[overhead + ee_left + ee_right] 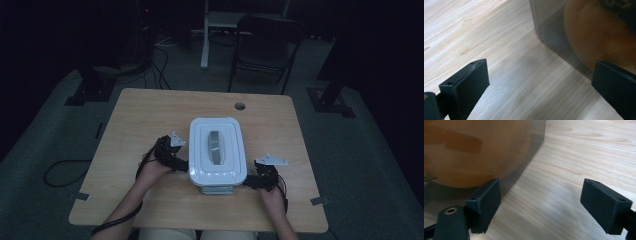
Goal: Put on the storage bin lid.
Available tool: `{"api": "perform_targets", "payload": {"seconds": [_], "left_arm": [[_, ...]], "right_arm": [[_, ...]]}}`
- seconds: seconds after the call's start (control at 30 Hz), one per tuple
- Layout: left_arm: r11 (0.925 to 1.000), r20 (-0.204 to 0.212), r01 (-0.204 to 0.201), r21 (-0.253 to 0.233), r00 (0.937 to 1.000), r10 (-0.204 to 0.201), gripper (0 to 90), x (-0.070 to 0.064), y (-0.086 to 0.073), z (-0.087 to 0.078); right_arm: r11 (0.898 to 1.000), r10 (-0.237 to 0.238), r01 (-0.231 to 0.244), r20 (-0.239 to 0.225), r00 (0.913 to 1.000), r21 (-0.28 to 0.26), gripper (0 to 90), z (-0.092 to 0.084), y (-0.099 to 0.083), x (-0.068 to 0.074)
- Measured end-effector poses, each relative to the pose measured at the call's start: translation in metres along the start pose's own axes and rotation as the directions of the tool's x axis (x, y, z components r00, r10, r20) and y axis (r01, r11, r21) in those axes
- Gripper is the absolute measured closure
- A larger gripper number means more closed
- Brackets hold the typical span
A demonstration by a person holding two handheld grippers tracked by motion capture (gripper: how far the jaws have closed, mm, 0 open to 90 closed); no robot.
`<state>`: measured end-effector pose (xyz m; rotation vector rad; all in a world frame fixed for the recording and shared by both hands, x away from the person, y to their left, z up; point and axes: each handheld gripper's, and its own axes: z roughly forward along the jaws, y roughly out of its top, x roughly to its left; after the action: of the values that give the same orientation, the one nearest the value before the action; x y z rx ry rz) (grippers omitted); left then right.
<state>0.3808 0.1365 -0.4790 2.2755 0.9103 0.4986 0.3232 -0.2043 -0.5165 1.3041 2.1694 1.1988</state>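
The box (218, 152) sits at frame centre on the table (145, 115). The left gripper (176, 159) and right gripper (250, 180) flank its near corners, jaws spread wide, holding nothing. Bare tabletop surrounds the box on all sides.

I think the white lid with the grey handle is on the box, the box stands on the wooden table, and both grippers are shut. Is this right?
Not quite: both grippers are open. The left gripper view and the right gripper view each show the jaws wide apart beside the box. The lid is on, and the box stands on the table.
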Motion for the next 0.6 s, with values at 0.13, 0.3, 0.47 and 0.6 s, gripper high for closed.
{"api": "perform_targets", "payload": {"seconds": [0.13, 0.3, 0.47, 0.6], "left_arm": [[1.0000, 0.004, 0.007, -0.005, 1.0000, -0.006, 1.8, 0.001, -0.002, -0.002], [0.9989, 0.028, 0.012, -0.046, 0.9995, -0.011, 1.9, -0.001, -0.007, -0.009], [0.9965, 0.035, 0.015, -0.082, 0.9993, -0.012, 1.8, -0.005, -0.010, -0.015], [0.9950, 0.035, 0.022, -0.097, 0.9992, -0.019, 1.9, -0.004, -0.015, -0.020]], "right_arm": [[1.000, -0.015, 0.015, -0.001, 0.9999, 0.002, 15.2, 0.000, 0.001, 0.003], [1.000, -0.004, 0.004, 0.011, 0.9999, -0.007, 13.2, 0.002, 0.002, 0.000], [1.000, -0.008, 0.009, 0.015, 0.9999, -0.023, 13.2, 0.002, 0.002, 0.000], [0.999, 0.005, -0.004, 0.017, 0.9999, -0.031, 13.2, 0.001, 0.002, -0.003]]}}
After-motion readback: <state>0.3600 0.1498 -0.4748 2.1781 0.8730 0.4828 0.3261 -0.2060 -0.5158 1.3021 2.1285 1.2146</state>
